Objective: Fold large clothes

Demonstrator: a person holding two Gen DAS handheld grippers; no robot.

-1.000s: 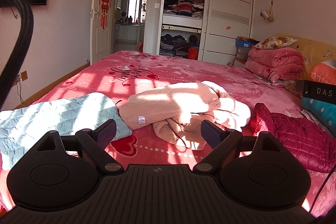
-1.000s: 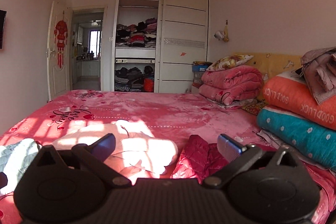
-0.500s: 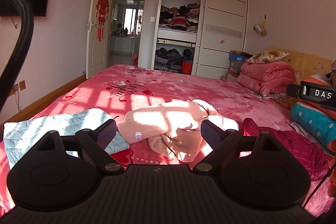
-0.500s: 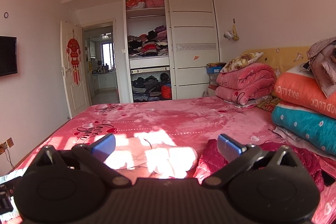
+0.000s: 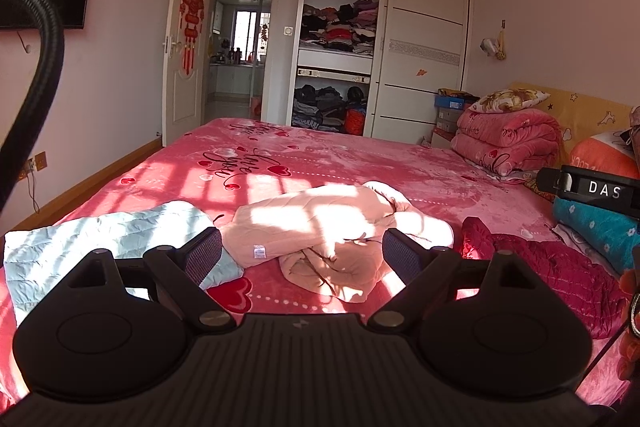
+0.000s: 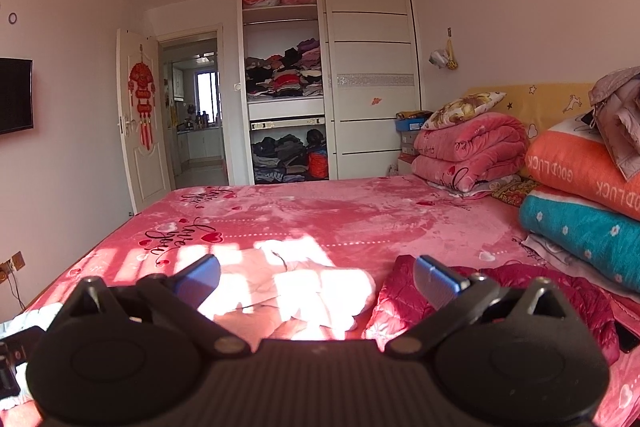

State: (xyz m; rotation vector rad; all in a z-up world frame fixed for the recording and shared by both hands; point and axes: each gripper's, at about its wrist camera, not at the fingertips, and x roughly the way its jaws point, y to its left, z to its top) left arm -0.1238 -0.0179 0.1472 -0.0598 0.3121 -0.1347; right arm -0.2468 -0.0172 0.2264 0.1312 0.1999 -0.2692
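A crumpled pale pink jacket lies in sunlight on the red bed. Left of it rests a light blue quilted jacket; to its right a dark red quilted jacket is bunched up. My left gripper hovers open above the near edge of the pink jacket, holding nothing. My right gripper also stands open and empty, raised over the gap between the pink and dark red jackets. Part of the right gripper's body shows at the right edge of the left wrist view.
Folded blankets and stacked orange and teal quilts line the headboard at the right. An open wardrobe full of clothes and a doorway stand beyond the bed. A black cable hangs at the left.
Both grippers have lifted and tilted upward, so the jackets sit lower in each view and more wall and ceiling show. Both stay open; the clothes have not moved.
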